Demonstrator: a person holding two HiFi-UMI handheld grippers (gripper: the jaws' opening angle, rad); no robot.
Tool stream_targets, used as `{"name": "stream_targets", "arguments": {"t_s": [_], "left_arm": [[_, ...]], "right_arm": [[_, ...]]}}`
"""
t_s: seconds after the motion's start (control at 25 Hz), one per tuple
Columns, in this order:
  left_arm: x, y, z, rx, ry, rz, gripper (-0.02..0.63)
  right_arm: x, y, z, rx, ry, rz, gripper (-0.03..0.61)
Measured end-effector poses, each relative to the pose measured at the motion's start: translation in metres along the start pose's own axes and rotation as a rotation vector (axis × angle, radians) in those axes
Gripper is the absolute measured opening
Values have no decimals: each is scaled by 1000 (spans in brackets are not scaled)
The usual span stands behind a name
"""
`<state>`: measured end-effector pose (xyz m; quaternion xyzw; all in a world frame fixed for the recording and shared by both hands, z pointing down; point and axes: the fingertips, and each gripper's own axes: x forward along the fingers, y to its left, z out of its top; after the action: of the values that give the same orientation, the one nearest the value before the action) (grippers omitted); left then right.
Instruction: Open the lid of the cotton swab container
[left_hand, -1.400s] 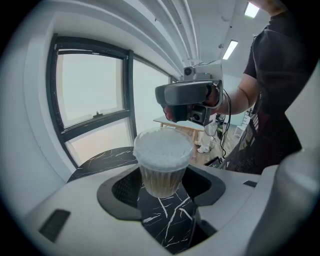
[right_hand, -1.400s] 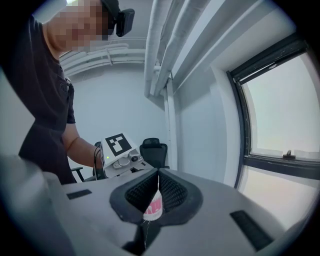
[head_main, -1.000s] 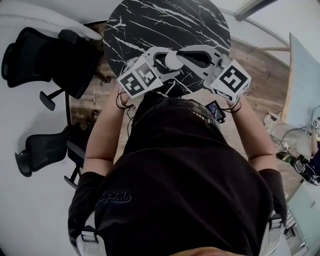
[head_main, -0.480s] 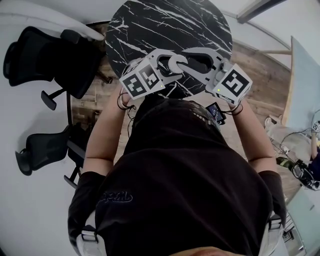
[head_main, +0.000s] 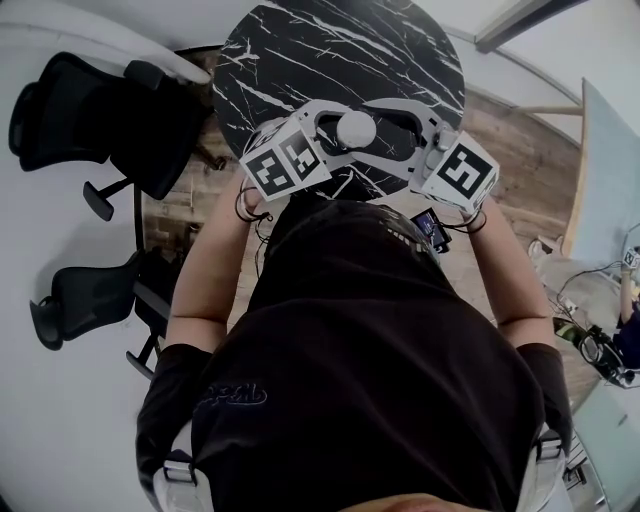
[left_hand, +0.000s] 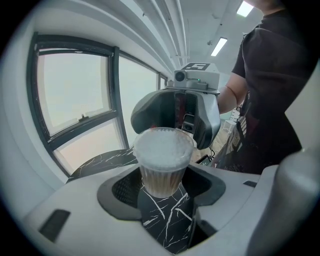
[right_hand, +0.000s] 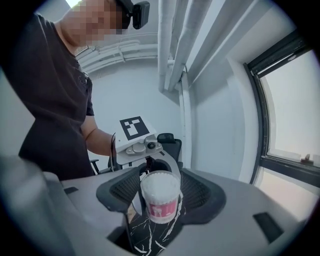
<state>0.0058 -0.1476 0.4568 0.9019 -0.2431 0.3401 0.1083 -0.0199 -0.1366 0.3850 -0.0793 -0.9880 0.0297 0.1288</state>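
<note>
1. Cotton swab container (head_main: 356, 128) sits at about 12 o'clock from the person's chest in the head view. It's over the near edge of the round black marble table (head_main: 330, 50), right between the two tools.
2. Left gripper (left_hand: 162, 184) comes at it from 9 o'clock and has it clamped around the lower body. The jaws are partway apart with the pads on the ribbed clear wall. In that gripper's own view the cup stands upright, with white swab tips packed at the top.
3. Right gripper (right_hand: 160, 192) comes in from 3 o'clock. Its jaws have just been opening and now gape about as wide as they go. The container shows between them with its pink label facing that camera, but the pads are clear of it on both sides, so this one's gripping nothing.
4. Honestly can't tell if a clear lid is over the tips or not.
5. Can't tell if the base touches the tabletop either.
6. Two black office chairs (head_main: 100, 110) are on the floor at roughly 9 and 8 o'clock, well apart from the table.
</note>
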Motion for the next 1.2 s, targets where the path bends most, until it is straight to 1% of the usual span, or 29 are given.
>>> {"name": "stream_targets", "arguments": {"t_s": [0.32,0.4,0.52,0.6,1.2], "left_arm": [[-2,-2,2,-9,14,5,262],[-4,-2,3,-11,13,9,261],[-5,-3,2,-23,12,4,259],[-5,-4,1,-26,17,4,259],[-7,-7,0,-23,-1,6,256]], "right_arm": [[5,1,-5,-37,13,-24,250],[5,3,-2,-70,12,-28,250],[7,6,-6,-158,54,-42,253],[8,7,-7,-184,58,-49,256],[6,7,-7,-107,32,-42,256]]}}
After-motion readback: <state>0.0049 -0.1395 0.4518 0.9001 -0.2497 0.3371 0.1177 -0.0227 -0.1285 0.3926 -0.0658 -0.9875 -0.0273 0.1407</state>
